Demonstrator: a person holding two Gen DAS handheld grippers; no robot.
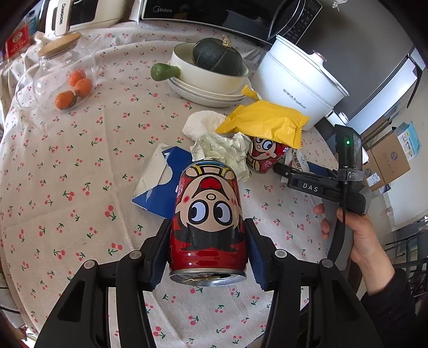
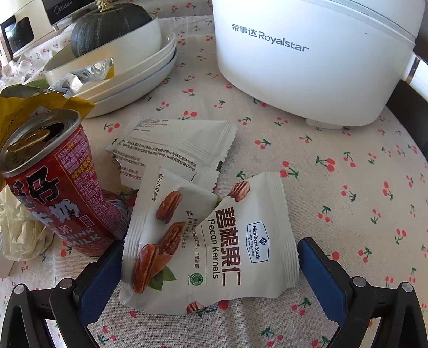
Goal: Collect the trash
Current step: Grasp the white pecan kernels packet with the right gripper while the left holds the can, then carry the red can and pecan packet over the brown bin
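Note:
My left gripper (image 1: 208,251) is shut on a red cartoon milk can (image 1: 210,219) and holds it upside down above the tablecloth. Beyond it lie crumpled tissues (image 1: 222,150), a yellow wrapper (image 1: 263,121), a blue-white packet (image 1: 163,179) and a second red can (image 1: 263,156). My right gripper (image 2: 210,267) is open around a torn white pecan kernel wrapper (image 2: 235,249) lying on the cloth. Another white wrapper (image 2: 174,150) lies behind it. The second red can (image 2: 56,192) stands just left, with the yellow wrapper (image 2: 16,112) over it. The right gripper also shows in the left wrist view (image 1: 291,174).
A white Royalstar cooker (image 2: 307,53) stands at the back right. Stacked white plates and a bowl (image 1: 211,80) hold a dark green squash (image 1: 218,56). A glass jar with oranges (image 1: 67,77) lies at the left. A microwave (image 1: 227,13) stands behind. The table edge (image 2: 409,125) runs at the right.

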